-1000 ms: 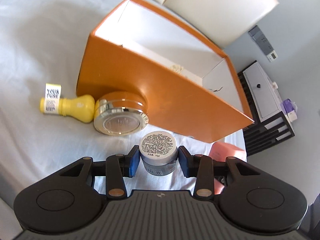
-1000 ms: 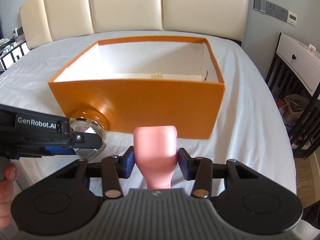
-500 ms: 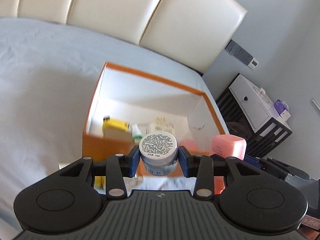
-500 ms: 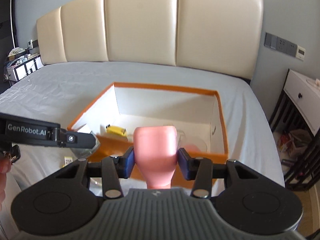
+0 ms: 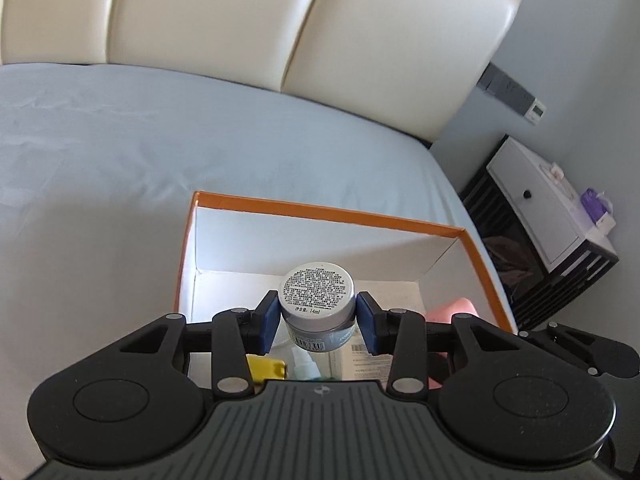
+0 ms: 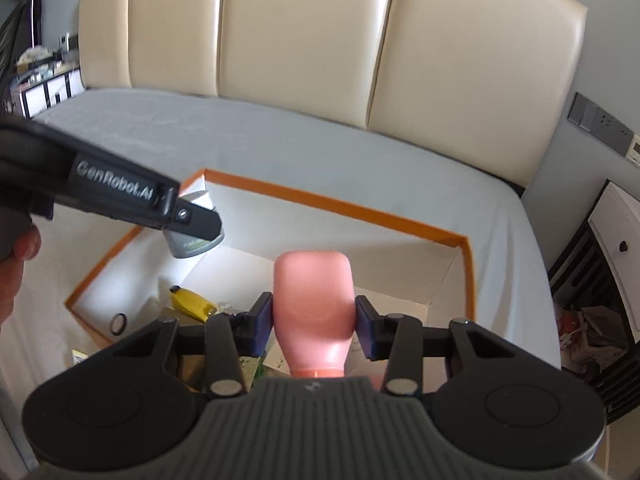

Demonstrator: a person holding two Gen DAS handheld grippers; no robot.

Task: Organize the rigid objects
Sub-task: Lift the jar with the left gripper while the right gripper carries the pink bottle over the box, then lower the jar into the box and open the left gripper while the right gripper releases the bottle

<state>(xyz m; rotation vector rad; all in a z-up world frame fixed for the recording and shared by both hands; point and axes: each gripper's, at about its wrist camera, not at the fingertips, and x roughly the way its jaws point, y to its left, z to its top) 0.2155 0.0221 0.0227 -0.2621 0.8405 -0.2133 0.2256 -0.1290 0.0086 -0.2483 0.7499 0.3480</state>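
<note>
Left tongs (image 5: 316,322) clenched on jar (image 5: 317,305), right tongs (image 6: 314,330) on pink bottle (image 6: 313,308), both over box (image 5: 328,213) near bed's right edge; dropped from up here, either could bounce out

The bed (image 5: 200,152) has a smooth light grey sheet with a few small wrinkles. Behind it stands a tall cream headboard (image 6: 304,48) made of padded panels. An orange box (image 5: 324,210) sits right on the sheet, near the front of the bed. The box is open at the top and white on the inside. In the right wrist view the same orange box (image 6: 340,204) sits with grey sheet showing on its left, behind it and on its right. A small yellow and white thing (image 6: 79,356) lies on the sheet just beside the box's near left corner; it is too hidden to name
</note>
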